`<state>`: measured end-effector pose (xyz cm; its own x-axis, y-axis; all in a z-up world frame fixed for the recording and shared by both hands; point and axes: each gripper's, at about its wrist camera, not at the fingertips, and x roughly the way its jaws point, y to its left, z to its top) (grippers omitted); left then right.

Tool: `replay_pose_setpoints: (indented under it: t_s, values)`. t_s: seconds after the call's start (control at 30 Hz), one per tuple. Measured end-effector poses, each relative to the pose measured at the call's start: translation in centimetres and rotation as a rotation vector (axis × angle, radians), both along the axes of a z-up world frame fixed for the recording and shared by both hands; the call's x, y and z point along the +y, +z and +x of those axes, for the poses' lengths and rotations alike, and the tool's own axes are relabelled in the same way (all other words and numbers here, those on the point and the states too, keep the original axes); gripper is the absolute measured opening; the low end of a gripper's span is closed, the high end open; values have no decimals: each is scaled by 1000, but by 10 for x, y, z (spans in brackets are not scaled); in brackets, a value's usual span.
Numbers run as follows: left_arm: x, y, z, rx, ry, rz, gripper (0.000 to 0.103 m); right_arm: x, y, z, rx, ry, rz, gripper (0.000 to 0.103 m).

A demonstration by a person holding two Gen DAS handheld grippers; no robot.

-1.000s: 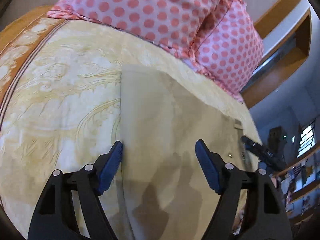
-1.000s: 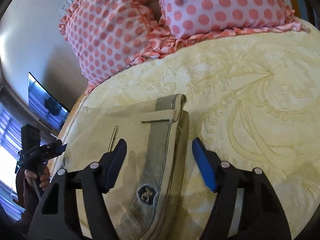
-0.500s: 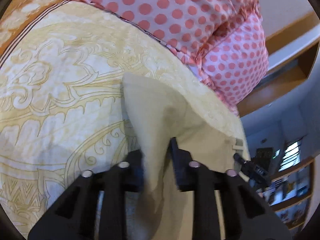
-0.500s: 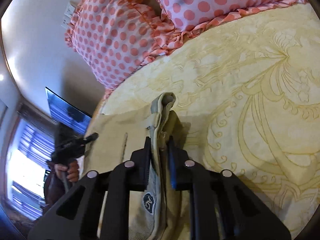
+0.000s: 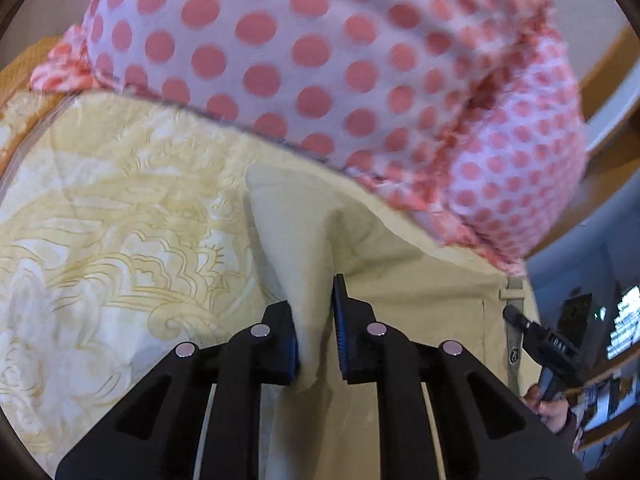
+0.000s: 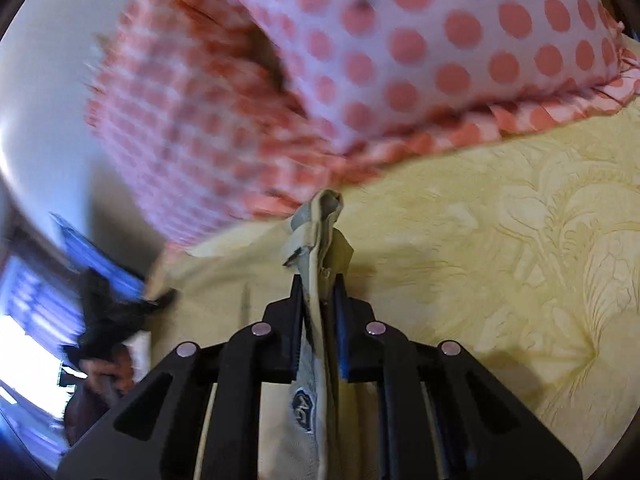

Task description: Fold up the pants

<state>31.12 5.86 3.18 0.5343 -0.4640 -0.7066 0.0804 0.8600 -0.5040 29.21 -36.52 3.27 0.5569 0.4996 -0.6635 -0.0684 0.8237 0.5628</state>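
Beige pants (image 5: 416, 280) lie on a yellow patterned bedspread (image 5: 120, 240). My left gripper (image 5: 314, 332) is shut on the pants' leg-end edge, which stands pinched up between the jaws. My right gripper (image 6: 318, 320) is shut on the grey striped waistband (image 6: 320, 216), which rises in a bunched peak above the fingers. The waistband's logo patch (image 6: 303, 406) hangs below the jaws. The other gripper shows at the right edge of the left wrist view (image 5: 552, 352) and at the left of the right wrist view (image 6: 112, 312).
Two pink polka-dot pillows (image 5: 340, 60) lie close ahead of both grippers, also in the right wrist view (image 6: 360, 60). A wooden headboard ledge (image 5: 616, 152) stands at the right. A window (image 6: 24, 340) and a dark screen are at the left.
Both grippers went from open to shut on the pants a second ago. Since then both have carried the pinched fabric toward the pillows, which now look much closer.
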Motion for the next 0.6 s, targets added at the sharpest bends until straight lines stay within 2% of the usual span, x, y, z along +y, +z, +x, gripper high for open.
replay_pose_setpoints:
  t_s: [0.03,0.1,0.17,0.2,0.27,0.3,0.33,0.37,0.43,0.47,0.53,0.57,0.6]
  values:
    - [0,-2,0,0,4,1,17,2,-4,1,21,0,-42,29]
    - [5,1,-4,-2,4,4,23,5,0,-2,23,6,-106,39]
    - [15,13,-16,-32,41,52,23,4,18,-14,-9,-27,-209,61]
    - [20,21,-26,-64,38,56,24,4,28,-23,-50,-30,-220,64]
    - [26,41,-54,-149,12,22,29,4,45,-46,-127,20,-145,74]
    - [25,49,-69,-186,-11,-1,52,8,48,-54,-140,52,-102,76]
    - [23,54,-79,-208,-30,-14,83,13,49,-62,-137,100,-47,78]
    - [15,59,-95,-243,-69,-37,88,18,47,-66,-120,135,-11,78]
    - [-3,58,-108,-244,-150,-53,87,25,35,-68,-47,173,64,79]
    - [-13,51,-109,-206,-178,-50,87,24,25,-66,6,157,100,81]
    - [-27,32,-102,-110,-178,-35,87,13,3,-64,91,81,183,81]
    - [-28,15,-93,-32,-147,-17,84,2,-2,-66,86,35,250,76]
    - [-28,7,-89,-6,-130,-19,76,-3,-5,-68,102,2,281,73]
